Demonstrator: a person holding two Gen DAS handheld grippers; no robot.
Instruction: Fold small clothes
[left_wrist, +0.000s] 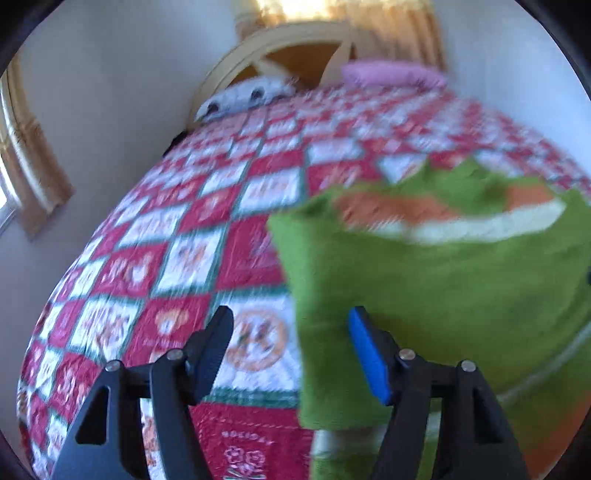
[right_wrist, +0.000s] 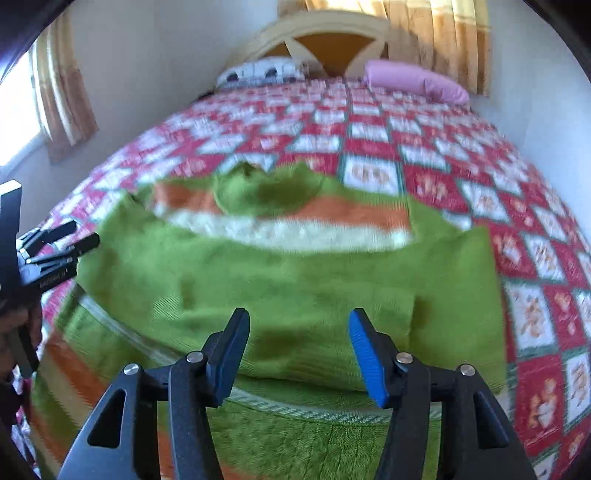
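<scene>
A small green sweater (right_wrist: 295, 280) with an orange and a white stripe lies on the red-and-white quilt (right_wrist: 461, 166), its sleeves folded in over the body. It also shows in the left wrist view (left_wrist: 443, 288), at the right. My right gripper (right_wrist: 295, 328) is open and empty, hovering over the sweater's lower middle. My left gripper (left_wrist: 290, 328) is open and empty at the sweater's left edge, its blue-padded finger (left_wrist: 369, 358) over the cloth. The left gripper also shows at the far left of the right wrist view (right_wrist: 70, 236). Both views are motion blurred.
The quilt (left_wrist: 184, 240) covers a bed with a cream headboard (right_wrist: 325, 33). A patterned pillow (right_wrist: 262, 72) and a pink pillow (right_wrist: 413, 79) lie at the head. White walls and curtained windows (right_wrist: 62, 92) flank the bed.
</scene>
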